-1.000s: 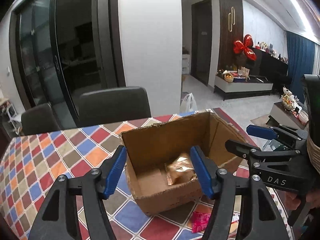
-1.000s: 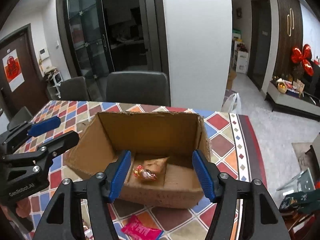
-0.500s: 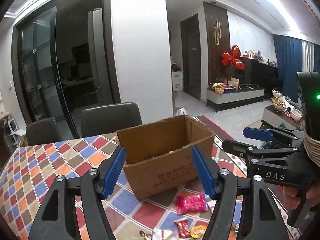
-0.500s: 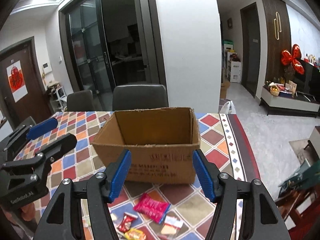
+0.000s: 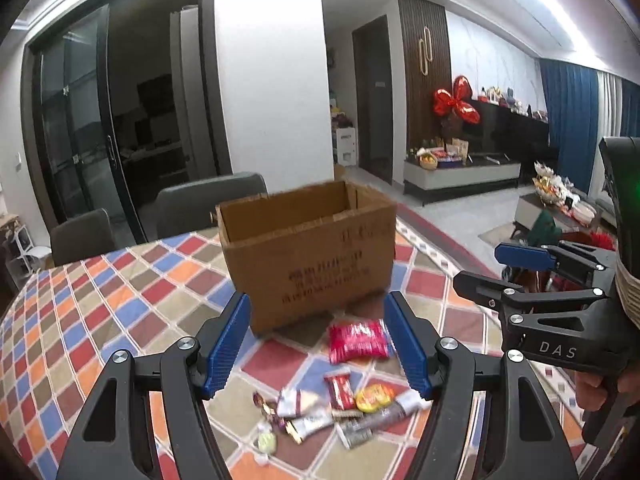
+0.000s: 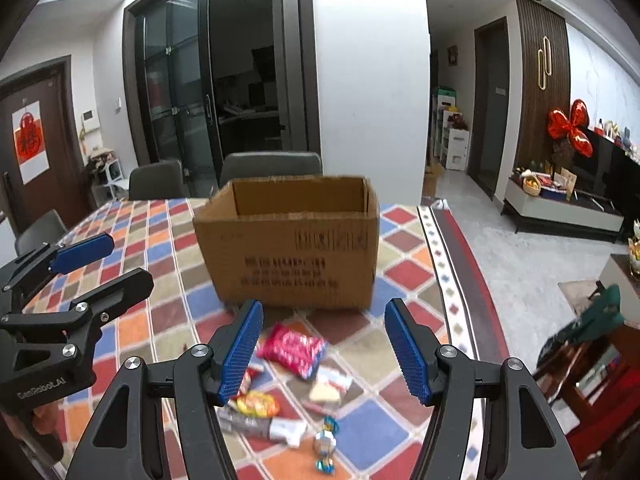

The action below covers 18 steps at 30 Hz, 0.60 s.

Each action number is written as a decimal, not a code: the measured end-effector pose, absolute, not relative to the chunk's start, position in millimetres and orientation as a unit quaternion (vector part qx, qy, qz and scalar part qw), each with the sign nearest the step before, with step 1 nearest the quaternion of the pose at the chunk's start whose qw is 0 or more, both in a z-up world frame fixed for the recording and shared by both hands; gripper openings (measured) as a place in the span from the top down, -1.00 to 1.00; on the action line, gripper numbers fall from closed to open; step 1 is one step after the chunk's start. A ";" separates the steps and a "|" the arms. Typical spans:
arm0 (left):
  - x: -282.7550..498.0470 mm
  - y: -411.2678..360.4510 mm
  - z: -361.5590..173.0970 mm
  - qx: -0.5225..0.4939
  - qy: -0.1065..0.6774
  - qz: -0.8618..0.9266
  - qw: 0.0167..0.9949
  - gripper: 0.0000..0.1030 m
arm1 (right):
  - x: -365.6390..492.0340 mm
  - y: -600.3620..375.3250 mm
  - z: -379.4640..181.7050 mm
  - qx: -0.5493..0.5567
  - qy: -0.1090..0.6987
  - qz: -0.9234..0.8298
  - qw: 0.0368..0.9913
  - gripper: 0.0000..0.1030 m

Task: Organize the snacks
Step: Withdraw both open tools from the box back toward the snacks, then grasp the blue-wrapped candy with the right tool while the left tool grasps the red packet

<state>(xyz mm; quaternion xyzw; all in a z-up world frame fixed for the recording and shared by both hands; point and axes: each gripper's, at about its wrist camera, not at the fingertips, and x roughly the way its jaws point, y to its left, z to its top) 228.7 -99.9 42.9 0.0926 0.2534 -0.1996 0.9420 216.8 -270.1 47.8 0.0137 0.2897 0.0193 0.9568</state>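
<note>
1. Left wrist view: the left gripper [image 5: 316, 346] has its blue fingers [image 5: 226, 346] spread wide and holding nothing. It now hangs low over the loose snacks; a second ago it looked down into the cardboard box [image 5: 308, 252].
2. Right wrist view: the right gripper [image 6: 324, 354] is likewise spread and empty, and it too has pulled back and dropped from above the box toward the pile.
3. Between and just below the fingers lies the snack pile: a red-pink packet [image 5: 358, 340] nearest the box, then a small red bar [image 5: 340, 390], a yellow-orange sweet [image 5: 374, 398] and several pale wrappers [image 5: 304, 420], all on the checkered counter [image 5: 120, 292].
4. The box stands upright and open-topped just behind the pile. From this lower angle its inside is hidden, though earlier a gold-wrapped snack lay in it.
5. Judged from this, one drop-off seems done and a fresh pick is in hand. Most snacks are not yet boxed.
6. The red-pink packet looks the easiest next target, being largest and apart from the clutter.
</note>
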 end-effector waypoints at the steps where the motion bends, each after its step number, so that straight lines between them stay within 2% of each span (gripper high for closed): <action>1: 225.7 -99.9 37.3 0.094 0.259 -0.202 0.940 -0.32 | 213.2 -269.9 43.2 0.014 0.294 0.019 0.955 -0.25; 15: 221.2 -107.6 -28.8 0.114 0.318 -0.206 0.918 -0.30 | 191.1 -278.7 -34.8 0.039 0.375 -0.001 0.926 -0.25; 18: 225.9 -109.4 -40.6 0.118 0.332 -0.209 0.912 -0.20 | 194.3 -282.8 -49.5 0.056 0.395 -0.008 0.917 -0.25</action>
